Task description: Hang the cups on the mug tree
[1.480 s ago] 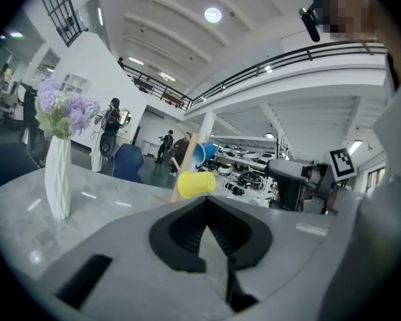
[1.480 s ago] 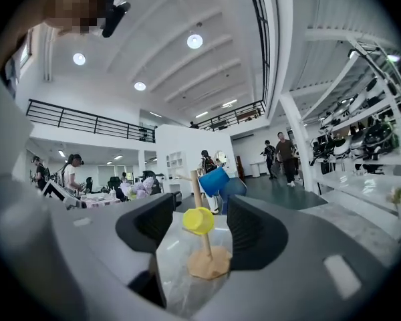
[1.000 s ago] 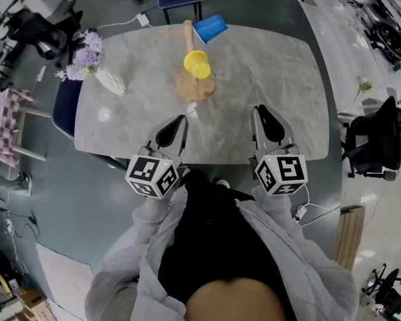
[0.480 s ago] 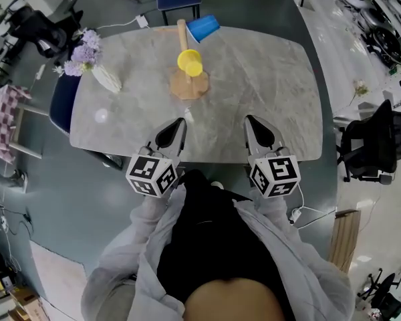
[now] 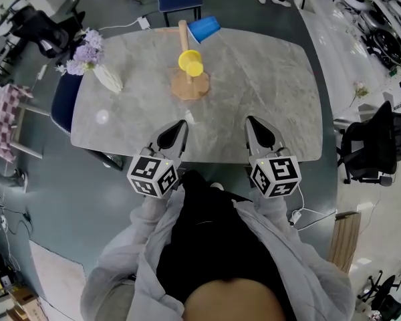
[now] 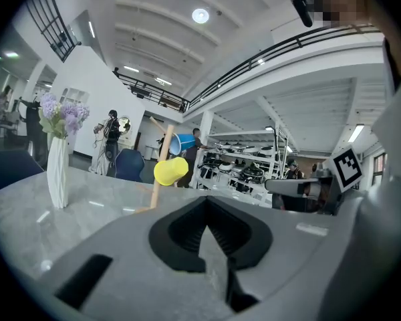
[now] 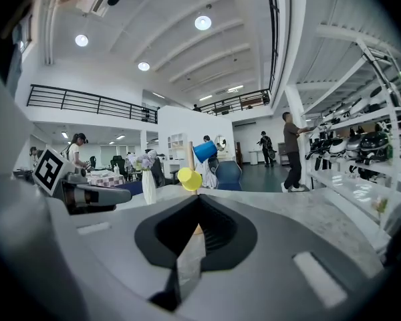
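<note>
Though tapered, round-rimmed yellow cup (image 5: 190, 62)

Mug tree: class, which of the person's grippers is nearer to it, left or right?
Left. The left gripper is at the table edge, almost directly below the mug tree in the head view; the right gripper is at that edge too, off to its right.

Grey marbled table (image 5: 267, 79), yellow cup (image 5: 190, 62), blue cup (image 5: 204, 28).
</note>
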Available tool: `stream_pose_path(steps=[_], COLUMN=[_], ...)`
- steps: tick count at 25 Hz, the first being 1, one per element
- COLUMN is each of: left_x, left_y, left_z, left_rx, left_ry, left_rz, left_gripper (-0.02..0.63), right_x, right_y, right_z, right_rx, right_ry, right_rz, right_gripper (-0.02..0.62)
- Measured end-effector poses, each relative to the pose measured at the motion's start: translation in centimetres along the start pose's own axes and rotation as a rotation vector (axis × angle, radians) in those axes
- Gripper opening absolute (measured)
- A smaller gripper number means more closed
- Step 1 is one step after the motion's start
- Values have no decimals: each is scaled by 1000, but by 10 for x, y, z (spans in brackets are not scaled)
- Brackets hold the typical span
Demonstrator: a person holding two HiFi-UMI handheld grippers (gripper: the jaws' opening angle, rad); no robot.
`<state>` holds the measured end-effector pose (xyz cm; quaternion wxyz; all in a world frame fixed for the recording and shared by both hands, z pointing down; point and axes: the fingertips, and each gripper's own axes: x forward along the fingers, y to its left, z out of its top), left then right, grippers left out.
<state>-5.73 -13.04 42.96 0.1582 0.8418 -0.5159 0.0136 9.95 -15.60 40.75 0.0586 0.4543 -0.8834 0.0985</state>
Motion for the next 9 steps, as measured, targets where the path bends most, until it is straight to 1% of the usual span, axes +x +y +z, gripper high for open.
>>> stream_pose_path(steps=[9], left_x=[-7], left_y=[-2], left_z=[-7], left_rx=[-1], left_ry=[11], left_rz=[8], left_gripper=[2], right_x=[0], right_y=[6], right_z=[-6], right_rx=[8], right_ry=[8], right_rz=[16], right_gripper=[12])
